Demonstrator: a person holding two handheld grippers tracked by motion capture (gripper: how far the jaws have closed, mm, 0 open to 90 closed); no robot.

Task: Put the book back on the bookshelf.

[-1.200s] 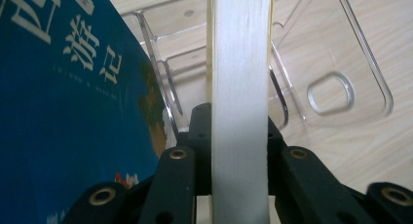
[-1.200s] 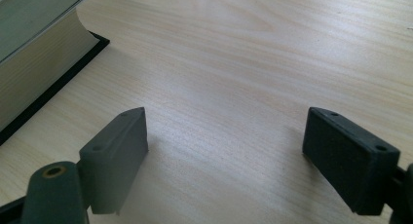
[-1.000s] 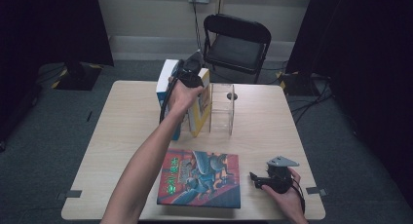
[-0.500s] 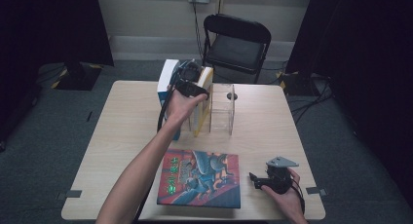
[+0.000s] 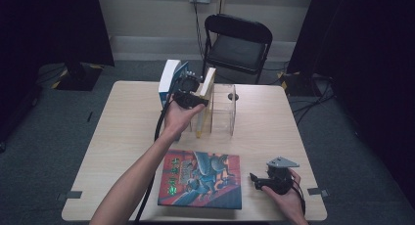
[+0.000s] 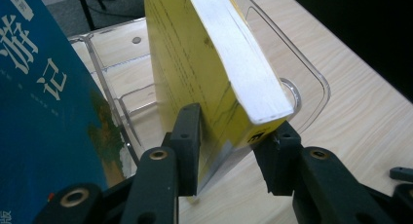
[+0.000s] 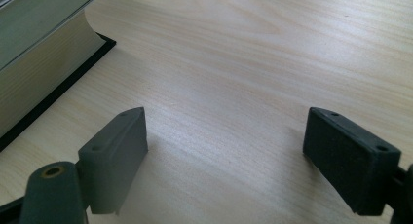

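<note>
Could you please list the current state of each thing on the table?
Yellow book: upright in the rack, leaning, between the left gripper's jaws.
Blue book: upright.
Clear rack: standing.
Large book: flat, closed.
Right gripper: open, holding nothing.

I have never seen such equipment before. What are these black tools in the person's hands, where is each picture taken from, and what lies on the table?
A person holds a hand-operated two-jaw gripper in each hand; there is no robot arm. The high view looks down on the wooden table from above. Each gripper view comes from a small camera riding on that gripper, looking along its black jaws.

On the table stand a clear plastic book holder, a blue book leaning beside it, and a yellow book upright in the holder. A large illustrated book lies flat near the person.

The left gripper has its jaws around the yellow book's lower corner and has just been closing on it. The right gripper rests open above bare table, holding nothing.
</note>
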